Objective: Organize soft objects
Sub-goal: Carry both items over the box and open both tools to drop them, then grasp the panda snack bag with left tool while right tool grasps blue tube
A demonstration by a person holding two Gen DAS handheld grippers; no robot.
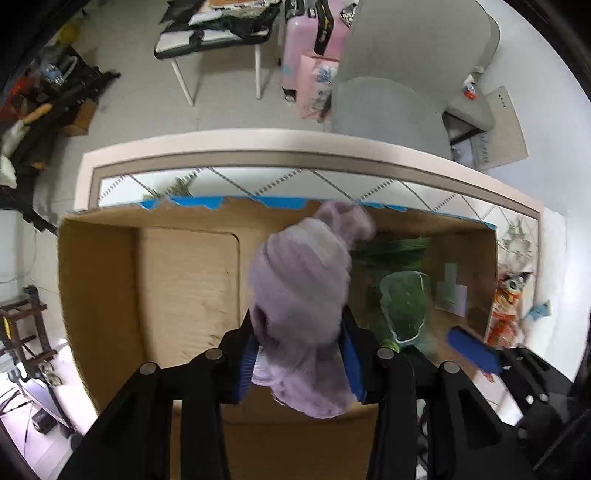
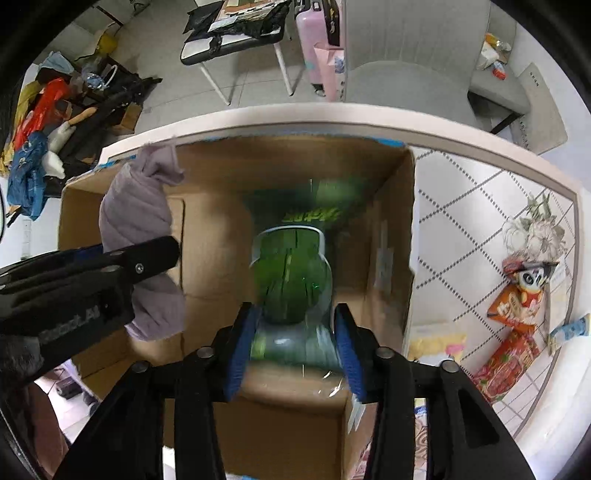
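My left gripper [image 1: 299,347] is shut on a rolled lilac cloth [image 1: 303,280] and holds it above the open cardboard box [image 1: 184,266]. The cloth also shows in the right wrist view [image 2: 136,206], with the left gripper [image 2: 147,254] at the box's left side. My right gripper [image 2: 295,332] is shut on a green item in a clear plastic bag [image 2: 291,280], held over the right part of the box [image 2: 391,229]. In the left wrist view the green bag [image 1: 404,302] sits to the right of the cloth, with a right fingertip [image 1: 472,349] beside it.
The box sits on a table with a diamond-pattern cloth [image 2: 472,206]. Red-orange snack packets [image 2: 513,314] lie on the table right of the box. A grey chair [image 1: 399,92], a pink suitcase [image 1: 306,40] and a small cluttered table [image 2: 236,33] stand beyond the table.
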